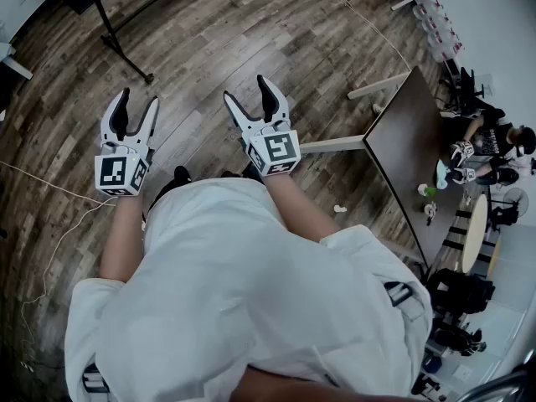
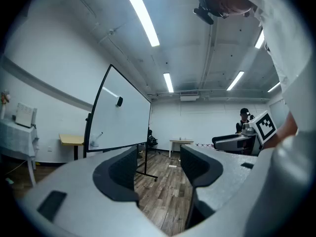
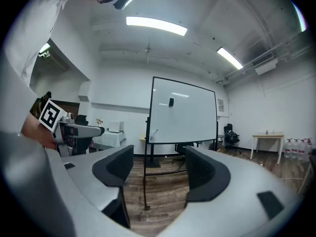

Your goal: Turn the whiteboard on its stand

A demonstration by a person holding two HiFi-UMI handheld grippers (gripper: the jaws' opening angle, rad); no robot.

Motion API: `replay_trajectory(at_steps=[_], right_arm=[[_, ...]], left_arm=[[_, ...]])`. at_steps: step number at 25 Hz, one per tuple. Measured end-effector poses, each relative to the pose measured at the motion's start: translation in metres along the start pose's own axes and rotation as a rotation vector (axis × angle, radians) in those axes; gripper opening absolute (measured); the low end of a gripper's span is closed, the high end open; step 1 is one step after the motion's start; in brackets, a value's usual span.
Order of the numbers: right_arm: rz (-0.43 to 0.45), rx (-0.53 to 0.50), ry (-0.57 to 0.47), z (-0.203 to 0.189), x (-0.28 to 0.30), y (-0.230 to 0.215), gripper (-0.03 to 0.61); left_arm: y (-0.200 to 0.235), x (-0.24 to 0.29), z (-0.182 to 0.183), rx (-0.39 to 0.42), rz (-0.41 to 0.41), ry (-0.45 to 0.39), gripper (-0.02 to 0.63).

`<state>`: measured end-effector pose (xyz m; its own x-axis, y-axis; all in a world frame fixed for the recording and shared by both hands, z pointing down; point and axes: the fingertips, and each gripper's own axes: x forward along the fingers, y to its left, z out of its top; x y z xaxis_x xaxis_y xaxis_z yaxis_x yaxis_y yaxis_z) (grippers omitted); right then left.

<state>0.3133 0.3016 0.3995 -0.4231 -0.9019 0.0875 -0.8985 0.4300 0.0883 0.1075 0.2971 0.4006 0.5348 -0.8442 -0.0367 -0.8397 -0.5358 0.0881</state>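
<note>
Two grippers: left gripper and right gripper had jaws spread apart, empty.
Whiteboard: smooth white rectangle, thin dark frame, slim black stand.
Position: stood well ahead of both, untouched, on plank floor.

This is an office-style meeting or work room, with plain white walls, long ceiling strip lights and a wood-plank floor. A whiteboard stands on a black frame in the open floor. Other furnishings are a dark table on pale legs, a black office chair and a small desk by the far wall, and a seated person is at the room's edge.
</note>
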Motion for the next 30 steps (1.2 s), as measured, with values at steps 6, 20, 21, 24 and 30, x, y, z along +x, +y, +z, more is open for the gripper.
replay_trajectory(at_steps=[6,20,21,24,30], right_arm=[[0.025,-0.02,-0.028,0.022,0.013,0.005,0.322],[0.174,0.055,-0.05,0.025,0.042,0.023,0.305],[0.171,0.051,-0.045,0.024,0.042,0.021,0.298],[0.168,0.045,-0.052,0.024,0.048,0.019,0.278],[0.177,0.054,-0.029,0.015,0.048,0.01,0.27]], left_arm=[[0.007,0.004,0.007,0.003,0.01,-0.005,0.265],[0.005,0.006,0.022,-0.004,0.018,0.013,0.265],[0.005,0.006,0.022,-0.006,0.017,0.015,0.265],[0.014,0.007,0.019,-0.01,0.023,0.024,0.265],[0.016,0.01,0.015,-0.03,0.044,0.039,0.265]])
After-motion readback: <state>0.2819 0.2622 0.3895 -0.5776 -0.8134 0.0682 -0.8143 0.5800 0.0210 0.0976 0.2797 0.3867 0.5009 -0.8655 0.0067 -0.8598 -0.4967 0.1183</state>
